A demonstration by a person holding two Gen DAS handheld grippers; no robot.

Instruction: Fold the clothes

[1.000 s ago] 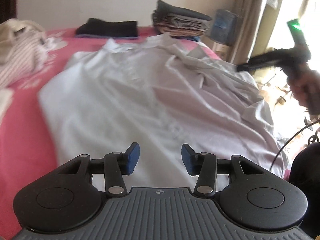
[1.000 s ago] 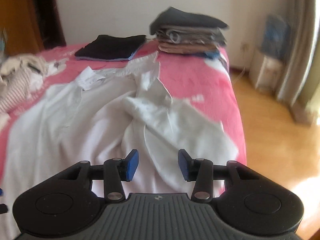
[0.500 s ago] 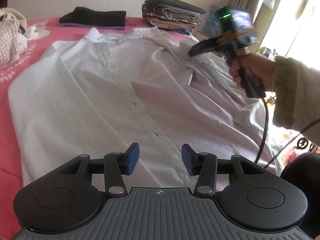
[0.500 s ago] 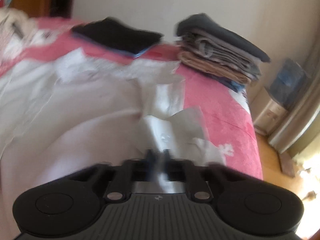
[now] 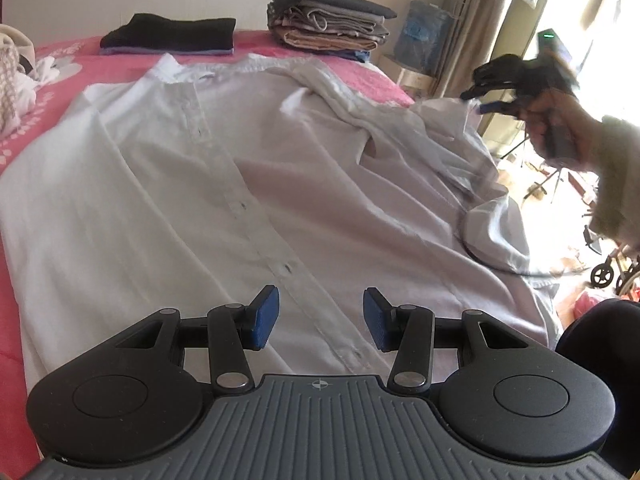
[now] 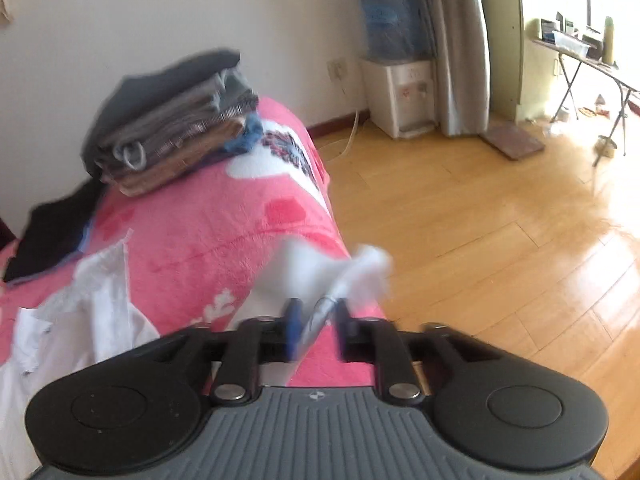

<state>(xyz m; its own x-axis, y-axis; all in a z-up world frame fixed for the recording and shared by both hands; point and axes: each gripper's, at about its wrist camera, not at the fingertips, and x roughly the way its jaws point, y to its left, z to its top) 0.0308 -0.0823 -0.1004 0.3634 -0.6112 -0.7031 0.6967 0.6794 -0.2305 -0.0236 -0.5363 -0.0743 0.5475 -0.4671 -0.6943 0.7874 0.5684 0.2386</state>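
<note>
Claw, right: my right claw (image 6: 314,326) is out past the bed's edge, jaws opening, a blurred strip of white cloth between them. Can't tell if the pads grip it or it's slipping free.
Claw, left: my left claw (image 5: 318,316) hangs part-open and empty, low over the hem end of the shirt, nothing between the pads.
Shirt: white button-up shirt (image 5: 224,184) lies face up on the pink bed (image 5: 52,60), spread mostly flat. Long axis runs straight away from my left claw, collar at the far end, button placket (image 5: 256,224) passing between the left jaws and up the middle.
Sleeve: the loose sleeve (image 6: 340,264) is on the right side, bunched and wrinkled by the bed's edge. It trails from the shirt's shoulder out to my right claw.
Nearer hand: right for the sleeve, left for hem and left side.
Pose, right: seen from the left, my right hand (image 5: 560,120) is raised above the shirt's right edge, claw aimed back toward the bed. Motion blur, so detail is poor.
Pose, left: tilted down at the cloth, square to the placket.
Next, my guess: lay the sleeve inward across the chest; needs a re-grip if the cloth is free.
Background: folded stack (image 5: 332,20) and black folded item (image 5: 168,34) sit beyond the collar, clear of the shirt.
</note>
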